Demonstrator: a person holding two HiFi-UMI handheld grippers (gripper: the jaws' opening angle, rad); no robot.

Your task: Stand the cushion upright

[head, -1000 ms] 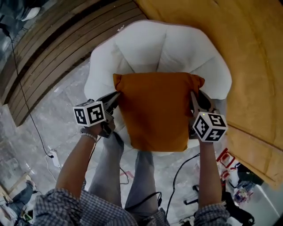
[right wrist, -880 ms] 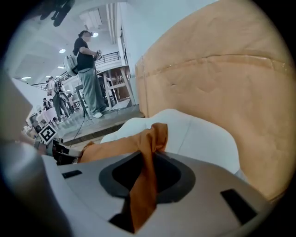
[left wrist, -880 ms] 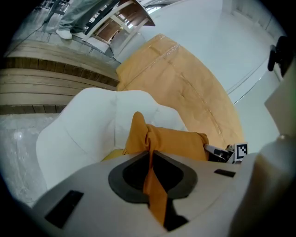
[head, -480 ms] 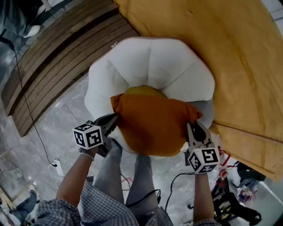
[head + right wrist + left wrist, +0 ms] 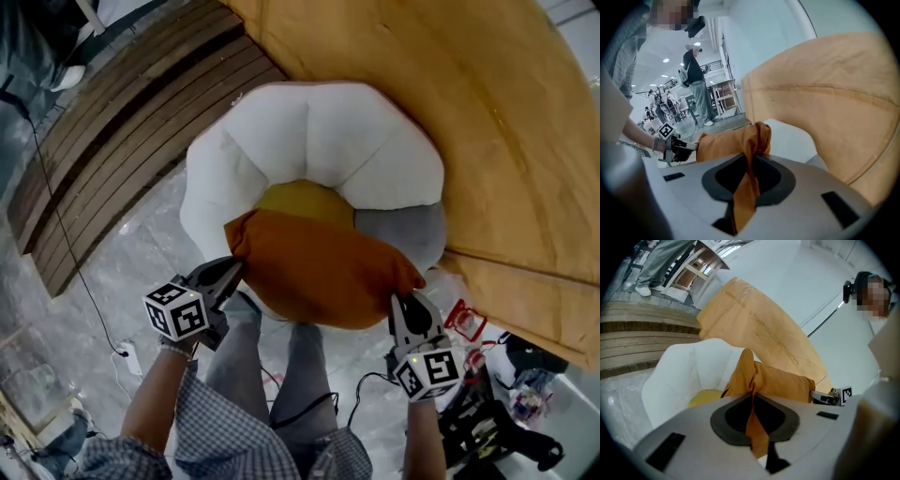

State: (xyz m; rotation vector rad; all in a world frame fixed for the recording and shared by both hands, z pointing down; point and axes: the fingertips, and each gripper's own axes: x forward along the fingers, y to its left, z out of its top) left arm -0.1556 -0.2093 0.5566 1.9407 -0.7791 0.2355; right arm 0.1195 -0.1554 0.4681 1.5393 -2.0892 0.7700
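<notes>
An orange cushion hangs over the seat of a white padded armchair, its near edge lifted off the yellow seat pad. My left gripper is shut on the cushion's left corner; in the left gripper view the orange fabric is pinched between the jaws of that gripper. My right gripper is shut on the right corner. Its jaws have just been closing, with a fold of the fabric caught between them at the gripper.
A big tan-wrapped piece stands behind and right of the chair. A slatted wooden platform lies at the left. Cables and black gear are on the marble floor by my legs. People stand far off in the right gripper view.
Both grippers have drawn back toward me and risen with the cushion's corners. The cushion has come off the seat, and the yellow pad now shows beneath it.
</notes>
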